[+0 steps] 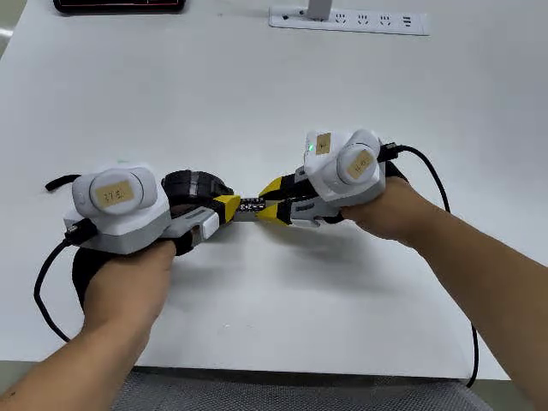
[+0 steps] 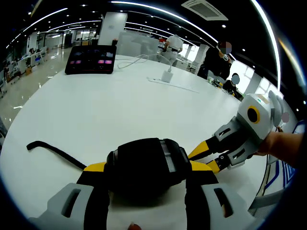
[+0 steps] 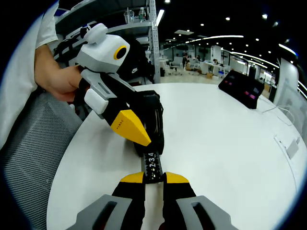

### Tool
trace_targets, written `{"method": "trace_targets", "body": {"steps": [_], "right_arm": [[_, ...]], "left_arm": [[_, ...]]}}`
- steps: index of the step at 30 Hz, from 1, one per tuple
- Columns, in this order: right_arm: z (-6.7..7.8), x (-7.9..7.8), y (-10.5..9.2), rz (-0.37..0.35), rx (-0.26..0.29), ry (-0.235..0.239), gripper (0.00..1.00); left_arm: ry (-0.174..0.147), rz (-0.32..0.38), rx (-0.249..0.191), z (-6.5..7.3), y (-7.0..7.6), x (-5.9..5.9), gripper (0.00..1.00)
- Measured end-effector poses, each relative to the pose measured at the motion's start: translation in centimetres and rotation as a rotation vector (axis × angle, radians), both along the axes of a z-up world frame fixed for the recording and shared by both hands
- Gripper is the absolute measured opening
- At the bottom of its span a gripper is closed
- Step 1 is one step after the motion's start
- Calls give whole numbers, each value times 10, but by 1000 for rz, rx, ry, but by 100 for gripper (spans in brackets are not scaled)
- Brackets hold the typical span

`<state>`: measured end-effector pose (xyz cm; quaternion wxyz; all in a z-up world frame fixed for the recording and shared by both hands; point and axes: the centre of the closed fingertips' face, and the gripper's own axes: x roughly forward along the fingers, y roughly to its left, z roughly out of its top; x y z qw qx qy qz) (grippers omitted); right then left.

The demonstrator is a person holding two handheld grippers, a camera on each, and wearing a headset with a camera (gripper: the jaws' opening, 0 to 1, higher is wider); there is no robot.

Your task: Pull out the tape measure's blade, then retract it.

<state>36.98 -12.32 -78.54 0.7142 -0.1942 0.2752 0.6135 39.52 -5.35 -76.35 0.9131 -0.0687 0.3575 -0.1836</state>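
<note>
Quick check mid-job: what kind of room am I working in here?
Most likely a large open-plan office or lab. The signs are a wide white table with a power strip, long ceiling light strips, and rows of desks receding beyond a metal shelving rack.

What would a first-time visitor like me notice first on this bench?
Two hand-held grippers meet at the near middle of the white table: the left gripper is clamped around a black tape measure, and the right gripper pinches the tip of its blade. Only a short numbered stretch of blade spans the gap between them. A white power strip lies at the table's far edge.
</note>
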Motion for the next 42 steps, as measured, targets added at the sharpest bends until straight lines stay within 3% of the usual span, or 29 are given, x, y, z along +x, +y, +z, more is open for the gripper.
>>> {"method": "trace_targets", "body": {"steps": [23,42], "right_arm": [[-1,0,28,-18,36,18,9],[-2,-1,28,-29,36,26,10]], "left_arm": [[-4,-7,-1,1,-1,-1,60],[-5,-19,10,1,-2,-1,60]]}}
